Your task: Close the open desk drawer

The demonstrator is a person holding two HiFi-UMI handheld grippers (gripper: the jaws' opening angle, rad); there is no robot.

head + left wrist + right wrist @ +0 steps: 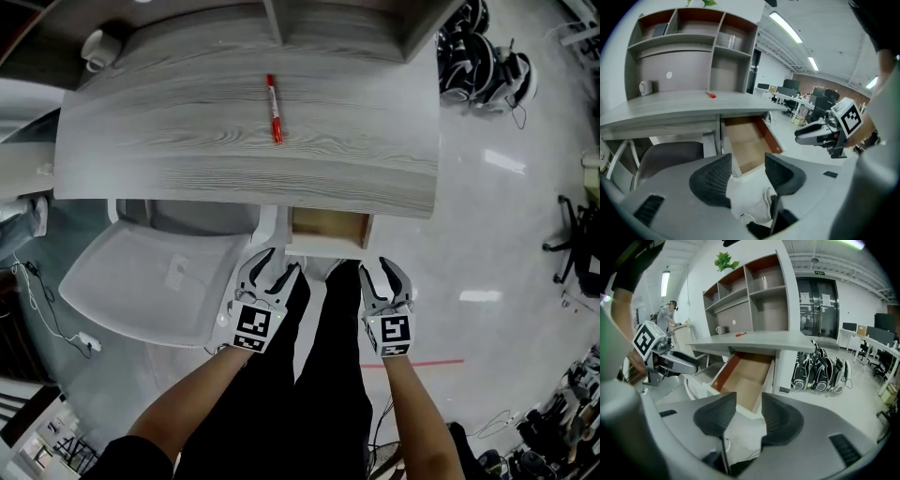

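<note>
Drawer [326, 230] stands pulled out from under the grey wood-grain desk [187, 150], at the centre of the head view, its bare wooden inside showing. Just below its front, the left gripper [275, 266] and right gripper [382, 269] hang with jaws spread apart, gripping nothing. A red marker [274, 109] lies on the desktop above; its print is too small to read.
</note>
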